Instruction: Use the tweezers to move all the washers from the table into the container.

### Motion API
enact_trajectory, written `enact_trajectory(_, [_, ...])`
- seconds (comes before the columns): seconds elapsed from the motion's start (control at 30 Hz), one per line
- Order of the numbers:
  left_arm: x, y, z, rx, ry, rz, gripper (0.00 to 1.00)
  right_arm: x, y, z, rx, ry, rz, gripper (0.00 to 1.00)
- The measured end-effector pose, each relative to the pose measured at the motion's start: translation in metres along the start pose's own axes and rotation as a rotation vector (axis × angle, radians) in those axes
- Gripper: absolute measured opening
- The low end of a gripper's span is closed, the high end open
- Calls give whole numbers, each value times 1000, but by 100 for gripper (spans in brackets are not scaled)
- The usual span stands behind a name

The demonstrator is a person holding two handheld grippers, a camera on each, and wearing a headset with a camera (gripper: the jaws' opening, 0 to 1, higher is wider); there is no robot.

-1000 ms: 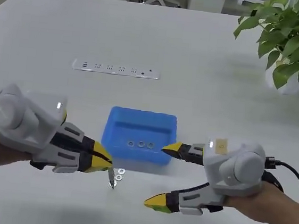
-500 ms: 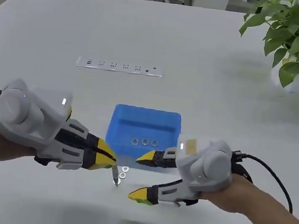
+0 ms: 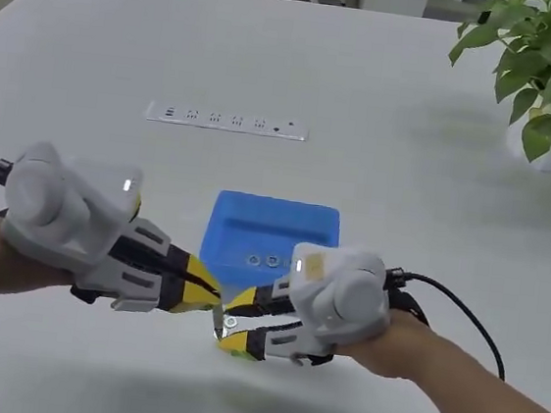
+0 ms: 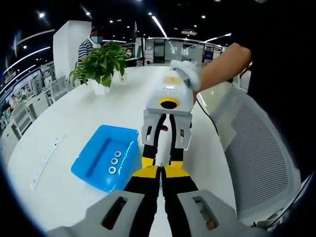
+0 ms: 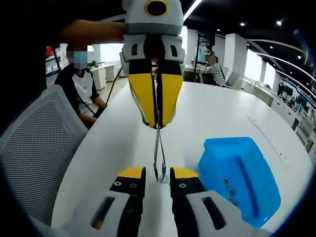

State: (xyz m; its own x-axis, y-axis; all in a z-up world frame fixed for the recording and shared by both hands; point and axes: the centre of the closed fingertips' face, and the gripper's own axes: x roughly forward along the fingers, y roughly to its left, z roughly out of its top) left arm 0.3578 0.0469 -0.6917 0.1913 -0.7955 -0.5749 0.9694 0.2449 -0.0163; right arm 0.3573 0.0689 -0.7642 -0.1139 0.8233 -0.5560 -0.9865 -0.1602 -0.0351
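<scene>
Blue plastic is forming the container point(image 3: 274, 221), which is serving as the reference for every position below. The left gripper point(image 3: 209, 296) is lying off the container's near-left corner, its jaws pressed together on the upper end of the tweezers point(image 5: 159, 148). The right gripper point(image 3: 235, 329) is lying off the near-right corner, facing the left one. Its jaws are standing apart, one on each side of the tweezers' lower end, without visibly touching them. The tweezers are pointing down at the table just in front of the container's near wall, arms slightly spread, tips resting at one washer point(image 5: 164, 179) (whether the tips are already touching it is too fine to tell). Three washers point(image 4: 115, 161) are lying in a row on the container's floor.

Step in hand, as judged: lining up to pick the table washer, with the transfer partly complete. The next move is calling for the right jaws to squeeze the tweezers' arms until the tips are pinching the washer. Both grippers then need to lift together and carry it over the near wall. Uneven pressure is likely to flick the washer away.

An open office with ceiling lights is surrounding the bench. The white table point(image 3: 406, 181) is looking smooth and matt. A mesh chair point(image 5: 34, 158) is standing at the table's edge, away from the container. A potted plant point(image 3: 541, 67) is standing well off the container's far-right side, and a power strip point(image 3: 227, 121) is lying flat beyond its far wall.
</scene>
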Motion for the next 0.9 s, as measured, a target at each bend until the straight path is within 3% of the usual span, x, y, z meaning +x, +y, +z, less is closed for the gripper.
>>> enact_trajectory(0.2, [1,0,0,-2,-2,-5,5,8,2,-4,-13,26,26,17])
enact_trajectory(0.9, [3,-1,1,-1,-3,-3,6,8,-1,-7,-22,43,17,10])
